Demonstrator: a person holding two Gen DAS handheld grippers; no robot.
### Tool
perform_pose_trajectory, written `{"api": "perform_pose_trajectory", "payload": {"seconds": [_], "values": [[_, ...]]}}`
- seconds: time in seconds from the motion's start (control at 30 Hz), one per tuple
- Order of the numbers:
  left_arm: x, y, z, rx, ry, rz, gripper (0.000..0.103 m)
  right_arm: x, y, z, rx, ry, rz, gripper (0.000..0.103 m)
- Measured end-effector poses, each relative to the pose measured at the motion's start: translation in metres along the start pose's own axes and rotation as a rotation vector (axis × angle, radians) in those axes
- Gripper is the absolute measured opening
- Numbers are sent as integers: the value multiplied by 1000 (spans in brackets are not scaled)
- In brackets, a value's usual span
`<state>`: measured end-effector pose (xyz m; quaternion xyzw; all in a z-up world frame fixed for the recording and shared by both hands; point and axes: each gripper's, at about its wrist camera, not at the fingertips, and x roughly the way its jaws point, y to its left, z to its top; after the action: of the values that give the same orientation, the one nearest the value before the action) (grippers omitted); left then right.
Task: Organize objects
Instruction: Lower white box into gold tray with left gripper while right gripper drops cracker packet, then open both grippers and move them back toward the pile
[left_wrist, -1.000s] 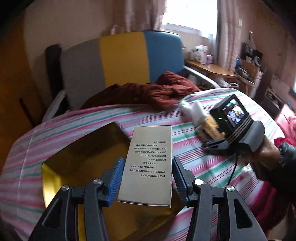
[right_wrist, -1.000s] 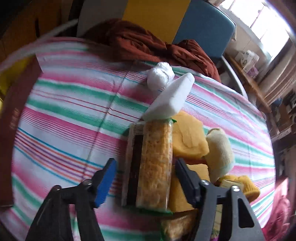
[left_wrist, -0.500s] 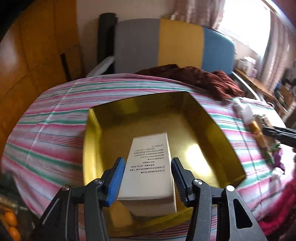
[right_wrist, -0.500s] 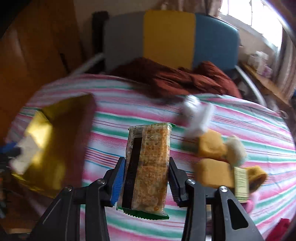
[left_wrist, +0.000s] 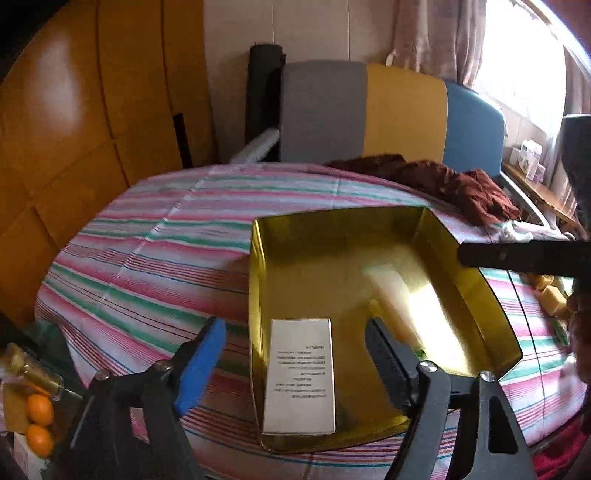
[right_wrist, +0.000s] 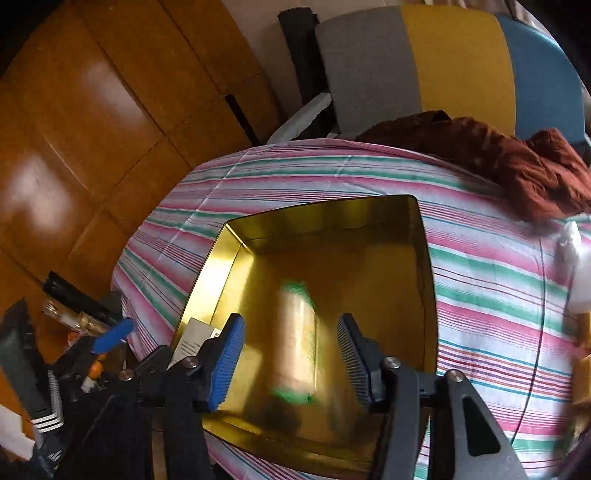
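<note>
Glossy wooden panelling (left_wrist: 85, 122) fills the upper left of the frame. A headboard (left_wrist: 388, 118) in grey, yellow and blue panels stands at top centre, against a pale wall (left_wrist: 295, 26). At upper right, curtains (left_wrist: 432, 40) flank a bright window (left_wrist: 524, 74).

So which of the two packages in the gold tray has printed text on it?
The white box, lying flat in the tray's near left corner; the snack packet is yellow with green ends.

A lived-in home bedroom: striped bedsheet (left_wrist: 155, 258), padded tricolour headboard (left_wrist: 391, 114) behind it, curtained window (left_wrist: 517, 55) beside that.
</note>
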<state>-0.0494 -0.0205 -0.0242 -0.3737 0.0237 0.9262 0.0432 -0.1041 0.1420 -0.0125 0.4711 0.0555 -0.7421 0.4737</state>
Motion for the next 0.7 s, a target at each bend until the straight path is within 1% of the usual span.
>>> {"api": "perform_pose_trajectory", "payload": {"seconds": [0.07,0.13,0.27,0.43,0.53,0.7], "values": [[-5,1,0,1,-12,13,79,3,7,-7,-17,19,-8,53],[-9,1,1,-5,-18,22,79,3,10,-16,-28,33,-37,53],[-16,-2,3,-33,-29,27,79,-3,14,-36,-66,28,-102,53],[-27,-7,4,-52,-51,37,86,-11,16,-59,-108,-1,-185,54],[-32,-13,3,-42,-54,32,87,-15,17,-67,-114,-22,-211,54],[-37,-24,-2,-28,-55,22,87,-33,19,-78,-141,-75,-257,54]]}}
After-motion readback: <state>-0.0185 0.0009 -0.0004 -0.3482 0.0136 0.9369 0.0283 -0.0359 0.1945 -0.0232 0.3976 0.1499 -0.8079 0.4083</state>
